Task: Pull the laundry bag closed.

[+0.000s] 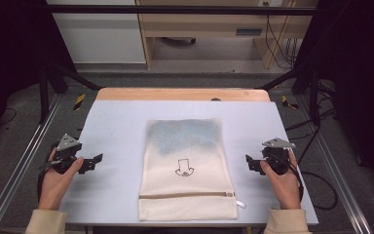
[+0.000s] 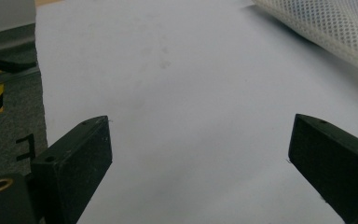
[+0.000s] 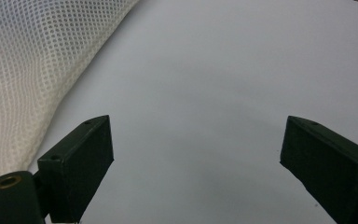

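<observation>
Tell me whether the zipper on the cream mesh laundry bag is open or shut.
Shut: the zipper on the cream mesh laundry bag runs closed, its pull at the right end.

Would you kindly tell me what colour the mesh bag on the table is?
The mesh bag is cream-white, with a bluish patch showing through its upper part; seen best in the high view.

The high view looks forward and down over the whole pale grey bench [image 1: 117, 122]. Each gripper view skims low and close across it, sharing an edge of the cream mesh zip bag [image 1: 187, 165] [image 2: 335, 28] [image 3: 28, 70].
</observation>
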Motion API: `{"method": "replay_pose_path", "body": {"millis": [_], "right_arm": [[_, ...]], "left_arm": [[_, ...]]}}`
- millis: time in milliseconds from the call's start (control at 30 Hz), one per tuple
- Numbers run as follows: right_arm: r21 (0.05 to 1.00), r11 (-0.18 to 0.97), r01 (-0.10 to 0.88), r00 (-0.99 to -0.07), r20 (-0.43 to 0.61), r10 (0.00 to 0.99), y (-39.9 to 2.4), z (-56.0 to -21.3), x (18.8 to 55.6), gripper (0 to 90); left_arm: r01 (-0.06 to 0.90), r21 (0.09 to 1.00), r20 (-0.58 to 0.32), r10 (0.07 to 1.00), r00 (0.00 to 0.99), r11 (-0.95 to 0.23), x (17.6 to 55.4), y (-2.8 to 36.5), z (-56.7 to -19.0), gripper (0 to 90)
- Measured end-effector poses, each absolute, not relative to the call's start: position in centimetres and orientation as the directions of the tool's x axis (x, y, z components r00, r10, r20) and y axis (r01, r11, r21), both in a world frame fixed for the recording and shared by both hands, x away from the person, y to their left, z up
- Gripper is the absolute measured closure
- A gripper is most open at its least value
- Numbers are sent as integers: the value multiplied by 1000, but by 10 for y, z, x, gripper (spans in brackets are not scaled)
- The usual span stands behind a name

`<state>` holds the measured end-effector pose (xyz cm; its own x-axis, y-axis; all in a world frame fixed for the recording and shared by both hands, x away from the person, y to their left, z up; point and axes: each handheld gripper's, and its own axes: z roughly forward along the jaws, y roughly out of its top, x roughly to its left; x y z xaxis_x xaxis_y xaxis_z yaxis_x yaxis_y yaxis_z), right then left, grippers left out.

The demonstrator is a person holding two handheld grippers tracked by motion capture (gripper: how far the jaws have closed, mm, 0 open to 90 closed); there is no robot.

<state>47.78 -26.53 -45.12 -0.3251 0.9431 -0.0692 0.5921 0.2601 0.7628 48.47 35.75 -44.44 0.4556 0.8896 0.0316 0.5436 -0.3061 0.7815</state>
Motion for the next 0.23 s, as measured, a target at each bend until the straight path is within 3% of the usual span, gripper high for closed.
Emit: {"method": "replay_pose_path", "body": {"millis": [233], "right_arm": [[768,244,592,-322,-52,945,-272,-456,470,99]], "left_arm": [[541,776,42,882,469,-325,485,352,-448,57]]}}
